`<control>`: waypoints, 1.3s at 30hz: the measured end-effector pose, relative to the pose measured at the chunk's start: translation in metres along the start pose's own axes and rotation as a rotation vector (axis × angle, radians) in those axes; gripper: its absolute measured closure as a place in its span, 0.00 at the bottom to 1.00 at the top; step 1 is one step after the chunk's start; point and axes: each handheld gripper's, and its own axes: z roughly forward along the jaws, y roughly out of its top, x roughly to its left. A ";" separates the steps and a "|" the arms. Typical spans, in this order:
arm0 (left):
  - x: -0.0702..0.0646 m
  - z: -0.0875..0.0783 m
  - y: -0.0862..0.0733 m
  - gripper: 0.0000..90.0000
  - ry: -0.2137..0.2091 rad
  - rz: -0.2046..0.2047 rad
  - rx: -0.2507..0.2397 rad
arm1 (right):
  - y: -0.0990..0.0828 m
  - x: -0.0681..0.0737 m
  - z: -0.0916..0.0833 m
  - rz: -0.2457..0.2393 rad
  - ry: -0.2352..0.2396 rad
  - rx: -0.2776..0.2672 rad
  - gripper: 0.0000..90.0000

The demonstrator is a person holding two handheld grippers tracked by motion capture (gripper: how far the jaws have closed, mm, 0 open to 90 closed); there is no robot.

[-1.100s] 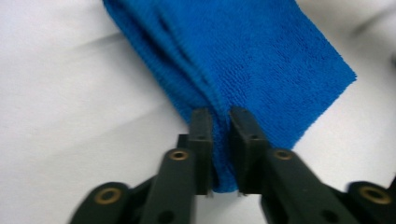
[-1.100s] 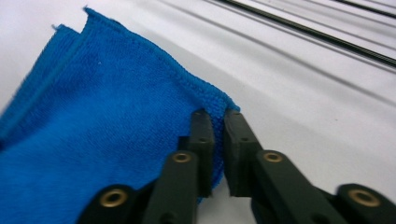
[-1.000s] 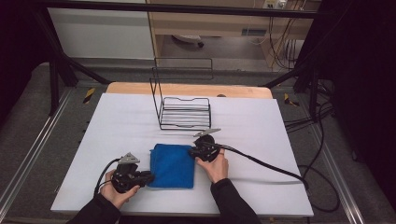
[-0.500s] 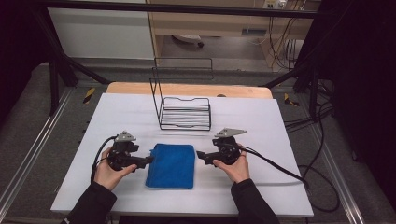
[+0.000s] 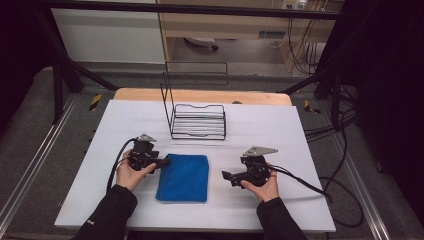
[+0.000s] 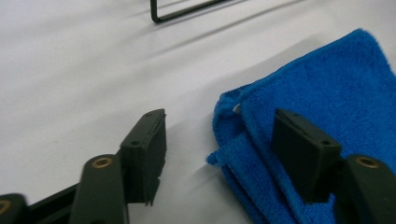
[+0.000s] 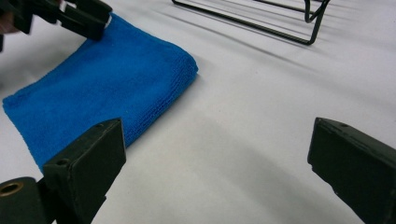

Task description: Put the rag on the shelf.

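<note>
A folded blue towel [image 5: 183, 176] lies flat on the white table [image 5: 280, 130], near its front. My left gripper [image 5: 165, 162] is at the towel's far left corner. In the left gripper view [image 6: 219, 121] its jaws have just been closing and straddle that corner of the towel [image 6: 327, 93], one over the cloth and one over bare table, neither pressing. My right gripper [image 5: 226, 176] hovers to the right of the towel, apart from it. In the right gripper view [image 7: 219, 130] its jaws have just been opening and stand wide with only bare table between them; the towel [image 7: 102, 84] lies ahead.
A black wire rack [image 5: 197, 120] stands behind the towel at the table's middle, its base rail seen in the gripper views [image 6: 187, 11] [image 7: 261, 23]. Cables trail from both grippers. A wooden strip [image 5: 200, 95] edges the table's far side.
A second ago both grippers were at the towel. They then drew apart sideways. Now the left one is back at the towel's far left corner and the right one sits farther right, open.
</note>
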 end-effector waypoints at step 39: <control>-0.008 0.010 -0.011 0.91 -0.025 0.027 -0.018 | 0.026 0.014 0.035 0.025 -0.009 -0.011 0.18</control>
